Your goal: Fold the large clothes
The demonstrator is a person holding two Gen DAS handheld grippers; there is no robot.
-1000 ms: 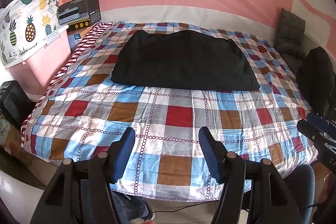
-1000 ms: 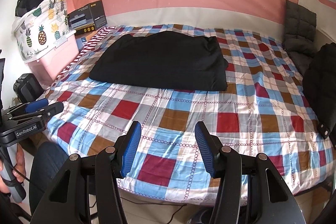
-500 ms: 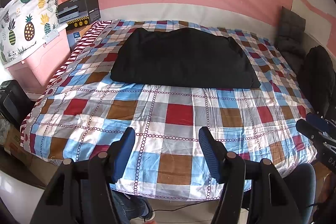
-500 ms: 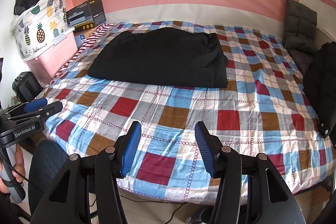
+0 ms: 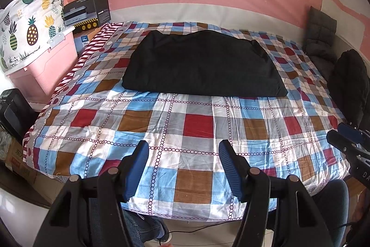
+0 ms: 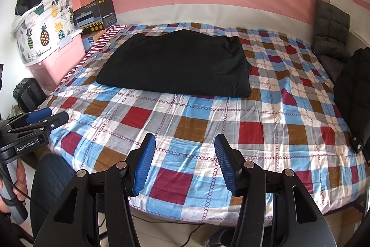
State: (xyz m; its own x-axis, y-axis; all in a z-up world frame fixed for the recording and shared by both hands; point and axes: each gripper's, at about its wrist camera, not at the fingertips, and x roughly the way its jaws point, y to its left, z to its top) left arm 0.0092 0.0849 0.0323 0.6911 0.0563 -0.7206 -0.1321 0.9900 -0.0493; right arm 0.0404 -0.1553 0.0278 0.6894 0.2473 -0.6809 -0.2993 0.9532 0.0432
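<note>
A large black garment [image 5: 203, 64] lies folded into a flat, roughly rectangular bundle on the far half of the checked bedspread [image 5: 185, 129]; it also shows in the right wrist view [image 6: 178, 64]. My left gripper [image 5: 183, 149] is open and empty, held above the bed's near edge, well short of the garment. My right gripper [image 6: 185, 142] is open and empty over the near edge too. Each gripper shows at the edge of the other's view, the right one [image 5: 346, 142] and the left one [image 6: 39, 119].
A pink storage bin [image 5: 44, 66] with a pineapple-print cloth and a black box [image 5: 89, 12] stand left of the bed. A grey cushion [image 6: 331, 27] and a black jacket [image 6: 353, 94] lie at the right. The person's legs and a floor cable lie below.
Both grippers have drifted slightly, so the bed and garment sit a little differently in view. The garment has not moved and both grippers stay open.
</note>
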